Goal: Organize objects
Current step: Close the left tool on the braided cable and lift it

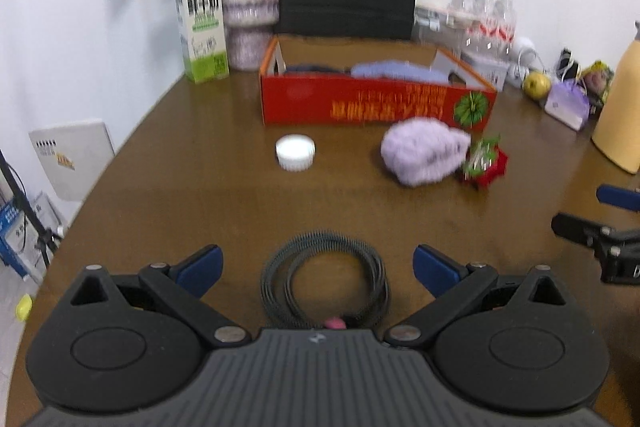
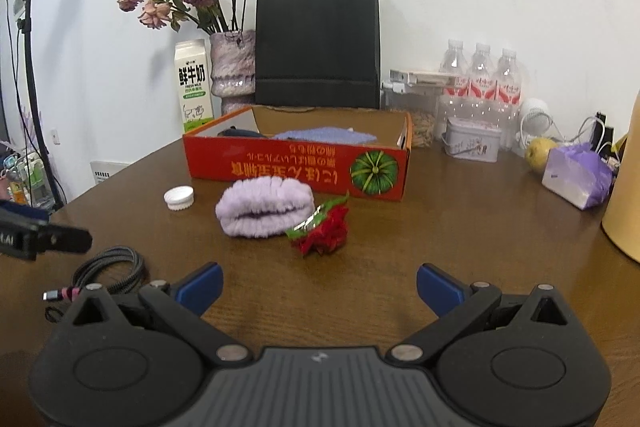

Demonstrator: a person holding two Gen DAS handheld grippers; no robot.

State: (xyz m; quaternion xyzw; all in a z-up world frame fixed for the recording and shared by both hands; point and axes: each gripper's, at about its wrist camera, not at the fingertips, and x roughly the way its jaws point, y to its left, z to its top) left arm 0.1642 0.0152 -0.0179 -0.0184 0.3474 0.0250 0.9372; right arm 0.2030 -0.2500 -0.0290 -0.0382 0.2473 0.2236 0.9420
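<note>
Left gripper [image 1: 318, 269] jaws spread wide, nothing held; coiled braided cable [image 1: 325, 279] lies on the wooden table [image 1: 168, 171] right between its blue fingertips [image 1: 202, 265], near end of the coil hidden under the gripper body, only a pink plug bit showing. Ahead and slightly left of it, white ribbed cap [image 1: 295, 151]; ahead-right, lilac fuzzy cloth [image 1: 422, 151] touching a red artificial flower [image 1: 485, 163]; beyond those the open red cardboard box [image 1: 376, 99] with purple fabric and something dark inside, contents blurred. Right gripper [image 2: 319, 287] also spread apart and empty, over bare table; the flower [image 2: 322, 233] and the lilac cloth [image 2: 264, 207] sit just ahead, slightly left of centre, cap [image 2: 179, 197] further left, box [image 2: 298, 167] behind them. Cable [image 2: 108, 267] is off to the right gripper's left, partly cut by its body. Left gripper tip [image 2: 48, 237] pokes in at that view's left edge; right gripper's tip [image 1: 600, 239] at the left view's right edge, cropped. Box print upside down, unreadable in left view from motion blur. Back row: milk carton [image 2: 193, 87], vase of dried roses [image 2: 233, 67], black paper bag [image 2: 318, 45], water bottles [image 2: 482, 75].
</note>
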